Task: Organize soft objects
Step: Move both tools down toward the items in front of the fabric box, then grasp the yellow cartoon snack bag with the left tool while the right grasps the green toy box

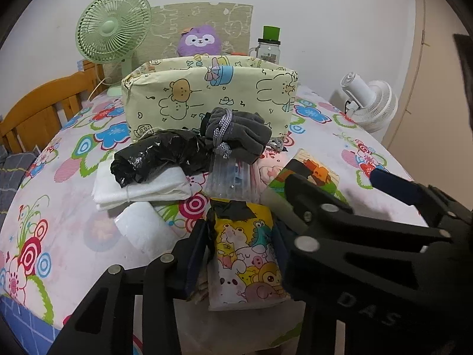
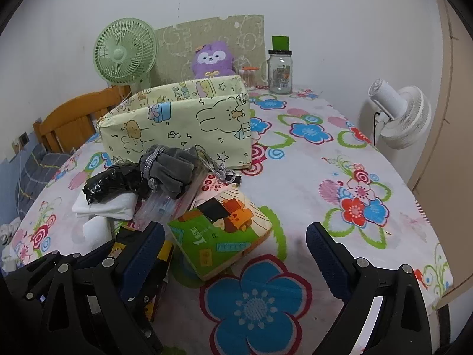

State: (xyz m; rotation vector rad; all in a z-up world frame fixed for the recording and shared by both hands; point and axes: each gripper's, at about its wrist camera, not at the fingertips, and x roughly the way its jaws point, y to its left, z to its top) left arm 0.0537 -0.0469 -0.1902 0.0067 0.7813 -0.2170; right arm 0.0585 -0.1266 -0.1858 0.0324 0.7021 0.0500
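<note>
My left gripper [image 1: 239, 251] is shut on a cartoon-print soft pack [image 1: 248, 260], with its blue pads against both sides of the pack. Just beyond lie a clear ribbed bag [image 1: 230, 180], a black plastic roll [image 1: 153, 156] on folded white cloth [image 1: 142, 189], and a grey cloth bundle tied with cord [image 1: 236, 130]. Behind them stands an open pale-yellow cartoon box [image 1: 207, 100]. My right gripper [image 2: 236, 242] is open low over the table, and its left finger [image 2: 147, 236] is beside a green picture pack [image 2: 218, 236]. The bundle [image 2: 171, 165] and box [image 2: 177, 124] show here too.
At the back are a green desk fan [image 1: 113, 32], a purple plush [image 1: 199, 41] and a green-lidded glass jar [image 1: 269, 50]. A white fan [image 2: 399, 118] stands off the table's right edge. A wooden bed frame [image 1: 38, 103] lies to the left. The flowered tablecloth [image 2: 325, 177] is bare on the right.
</note>
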